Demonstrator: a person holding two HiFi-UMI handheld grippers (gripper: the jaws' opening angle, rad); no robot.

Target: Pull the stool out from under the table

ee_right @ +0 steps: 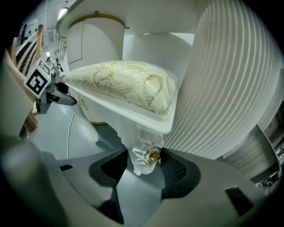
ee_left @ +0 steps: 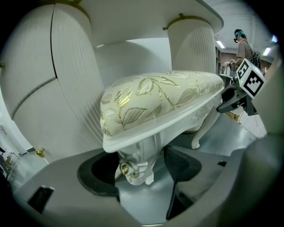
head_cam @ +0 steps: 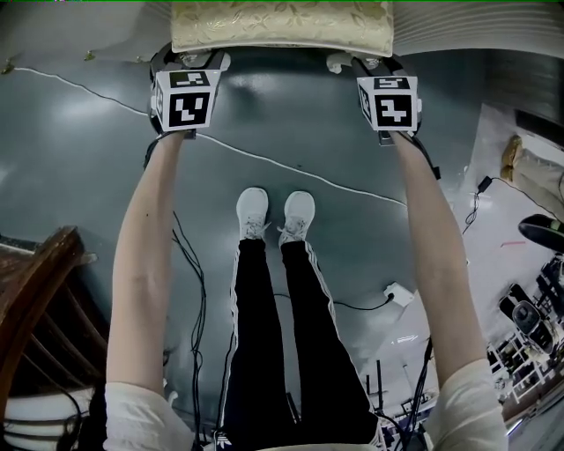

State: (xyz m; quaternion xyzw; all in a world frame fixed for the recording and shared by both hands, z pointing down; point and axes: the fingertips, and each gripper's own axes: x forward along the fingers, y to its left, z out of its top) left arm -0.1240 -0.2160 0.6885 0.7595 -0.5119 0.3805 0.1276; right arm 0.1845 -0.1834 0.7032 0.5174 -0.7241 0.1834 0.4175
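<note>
A: Big stuff first. Floor, table?
B: Grey floor (head_cam: 352, 132) fills most of the head view. White table (ee_left: 66, 80) with fat ribbed columns fills the upper half of both gripper views. The stool (head_cam: 282, 26) sits top centre in the head view, with its seat tucked between the columns and partly under the tabletop.
A: How will it handle?
B: My guess is stiff carved wood, fairly heavy, no flex. The cushion (ee_left: 159, 99) is soft, so it's a bad place to grab. The painted legs look smooth and could slip.
A: Where to hold it?
B: Top of each front leg, just under the seat rim. The left gripper (ee_left: 141, 170) has its jaws spread fairly wide around the left front leg (ee_left: 137, 162), at the carved knee. Contact at one pad is hard to confirm in the wide-angle view, but it's probably gripping. The right gripper (ee_right: 144, 165) is also wide, clamped on the right front leg (ee_right: 142, 146), with pads touching both sides.
A: Small things?
B: A gold stud (ee_right: 154, 154) sits right at one pad and could chip. A white cable (head_cam: 264, 158) crosses mid-frame between the stool and the shoes (head_cam: 273, 211). The stool's feet may snag it when dragged.
</note>
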